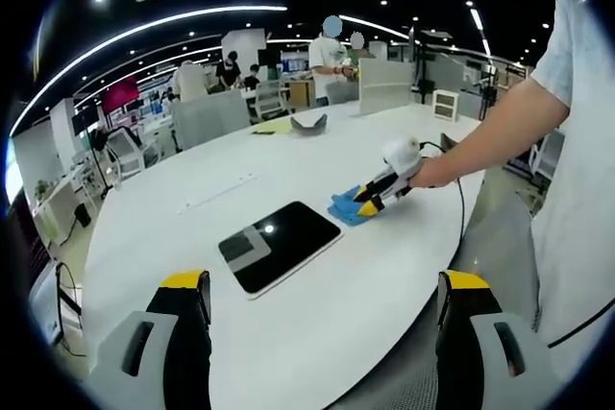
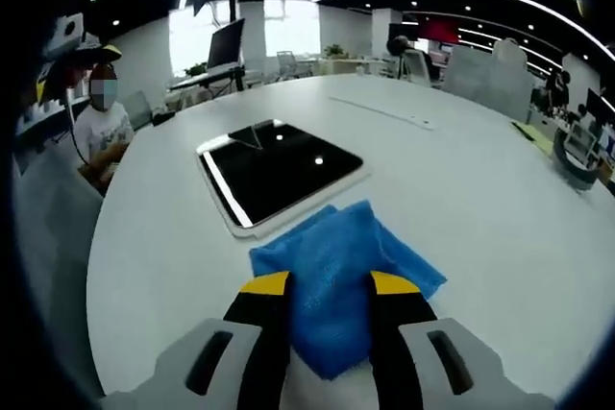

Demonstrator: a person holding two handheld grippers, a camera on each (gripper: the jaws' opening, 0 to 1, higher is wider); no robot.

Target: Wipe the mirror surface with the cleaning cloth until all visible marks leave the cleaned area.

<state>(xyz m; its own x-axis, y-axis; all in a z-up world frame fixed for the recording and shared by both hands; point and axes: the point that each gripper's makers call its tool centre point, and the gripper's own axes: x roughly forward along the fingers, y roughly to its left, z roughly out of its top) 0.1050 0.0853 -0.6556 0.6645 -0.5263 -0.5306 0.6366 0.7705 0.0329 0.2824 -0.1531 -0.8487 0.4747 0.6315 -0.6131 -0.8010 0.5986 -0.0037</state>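
Soft, light, limp blue cloth (image 2: 338, 280) on tabletop (image 2: 461, 189) beside flat, fragile mirror (image 2: 279, 172): pinchable anywhere, already between right claw (image 2: 330, 295) tips, closure unclear; left claw (image 1: 324, 283) wide apart, empty.

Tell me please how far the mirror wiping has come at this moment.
Done: nothing on the mirror itself; the blue cloth lies on the white table beside it, apart from the glass. In hand: the right gripper sits over the cloth's near edge, jaws either side of a fold. The left gripper hangs open above the table. Left: lifting the cloth and all the wiping.
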